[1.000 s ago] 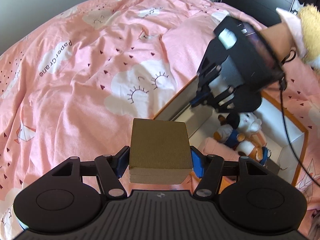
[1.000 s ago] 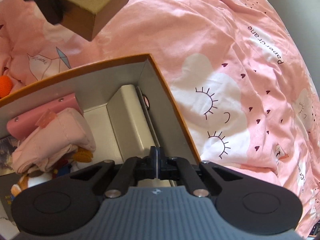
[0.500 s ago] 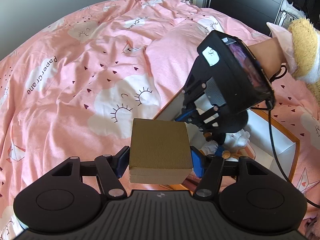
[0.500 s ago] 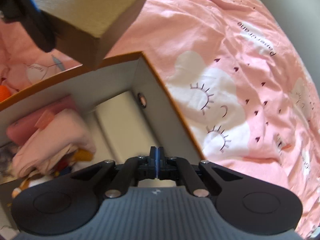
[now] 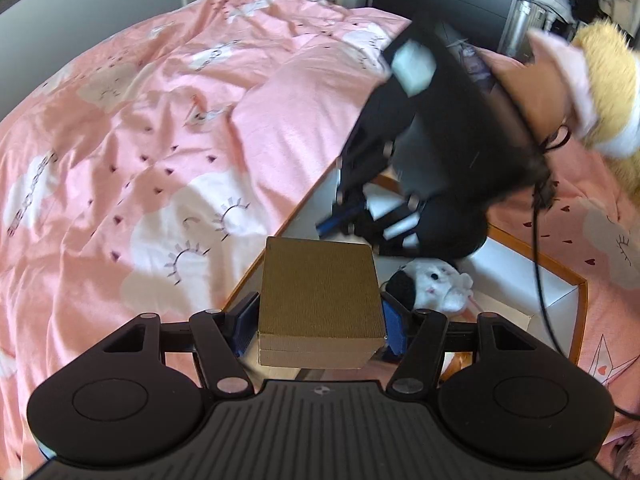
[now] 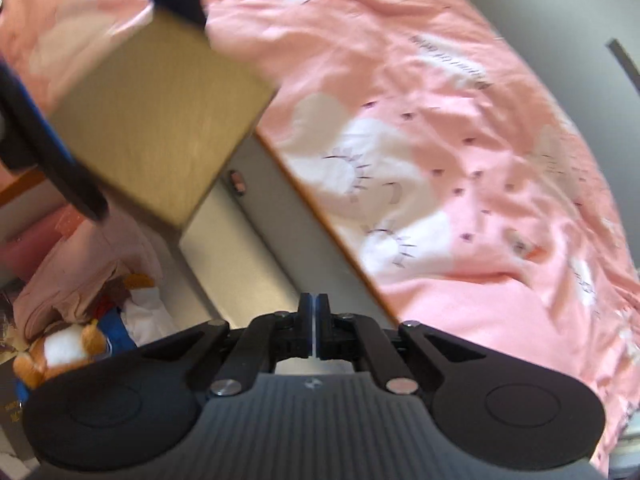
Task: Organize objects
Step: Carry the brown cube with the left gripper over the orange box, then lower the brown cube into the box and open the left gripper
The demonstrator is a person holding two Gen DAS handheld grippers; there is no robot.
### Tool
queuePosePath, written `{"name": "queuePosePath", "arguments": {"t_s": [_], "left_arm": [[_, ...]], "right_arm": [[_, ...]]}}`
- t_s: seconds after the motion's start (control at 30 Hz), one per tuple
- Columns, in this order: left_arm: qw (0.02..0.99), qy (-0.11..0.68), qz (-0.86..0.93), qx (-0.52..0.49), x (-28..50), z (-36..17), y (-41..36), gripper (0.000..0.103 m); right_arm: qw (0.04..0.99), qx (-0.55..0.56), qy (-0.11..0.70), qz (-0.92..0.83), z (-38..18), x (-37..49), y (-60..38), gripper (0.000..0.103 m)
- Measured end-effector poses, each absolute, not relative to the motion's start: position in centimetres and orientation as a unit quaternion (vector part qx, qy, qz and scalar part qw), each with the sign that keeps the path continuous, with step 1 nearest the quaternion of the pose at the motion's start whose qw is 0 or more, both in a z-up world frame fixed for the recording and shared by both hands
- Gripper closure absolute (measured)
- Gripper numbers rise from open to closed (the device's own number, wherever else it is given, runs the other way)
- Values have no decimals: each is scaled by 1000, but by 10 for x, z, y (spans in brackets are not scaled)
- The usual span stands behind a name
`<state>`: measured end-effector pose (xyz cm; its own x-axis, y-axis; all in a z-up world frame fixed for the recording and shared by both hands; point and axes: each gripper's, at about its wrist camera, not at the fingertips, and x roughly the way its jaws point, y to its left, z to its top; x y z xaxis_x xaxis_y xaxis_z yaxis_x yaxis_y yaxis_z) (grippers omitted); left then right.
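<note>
Left gripper [image 5: 320,316] is clamped on a small kraft cardboard box [image 5: 318,292], blue pads pressing its two side faces, box held level and off the bedding. Grip sits on the rear part of the box, so most of it sticks out ahead of the fingers; my guess is that's to keep the underside free for setting it down. It hangs over the near-left corner of the storage box [image 5: 576,292], an open white-walled container with an orange rim lying on the pink duvet [image 5: 160,128], so this reads as carry-to-drop-in, not yet released. The kraft box itself: squat, near-square top, fine ribbed texture, a seam line round the side suggesting a lid over a base, corners slightly rounded, no print visible. Right gripper [image 6: 313,332] has its fingers pinched together with only a sliver of light between, holding nothing; it points down into the storage box along the long wall, ahead and to the right of the left tool. Probably parked there to steady or just out of the way, can't tell which. Already inside, ahead of the right fingers to the left: a plush toy [image 6: 64,348] and a pink fabric item [image 6: 80,264]. Free floor shows along the wall directly ahead of the right fingers, likely landing spot.
</note>
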<state>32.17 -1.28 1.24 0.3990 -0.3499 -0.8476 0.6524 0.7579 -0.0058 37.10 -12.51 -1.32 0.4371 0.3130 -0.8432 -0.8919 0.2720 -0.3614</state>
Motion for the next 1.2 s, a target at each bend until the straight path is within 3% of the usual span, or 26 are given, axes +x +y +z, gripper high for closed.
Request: {"name": "queuePosePath", "arguments": {"t_s": [0.2,0.37,0.53,0.8,1.2], "left_arm": [[794,433,-341,258,333,-10,-62,31],[743,408,-373,378,336,-35,-101,31],[694,418,-392,436,349,-51,-122,31],[683,488,-383,386,386,-67,-140,31],[714,501,-353,339,402,-68,-143,26]], "right_arm": [[785,-420,291,349,30,366,-168,102],[788,-434,301,316,24,371,-181,102],[791,-422,324,303,16,375,-195,102],[811,-379,329,301,14,377,-207,102],[818,-362,334,298,8,375,-216,101]]}}
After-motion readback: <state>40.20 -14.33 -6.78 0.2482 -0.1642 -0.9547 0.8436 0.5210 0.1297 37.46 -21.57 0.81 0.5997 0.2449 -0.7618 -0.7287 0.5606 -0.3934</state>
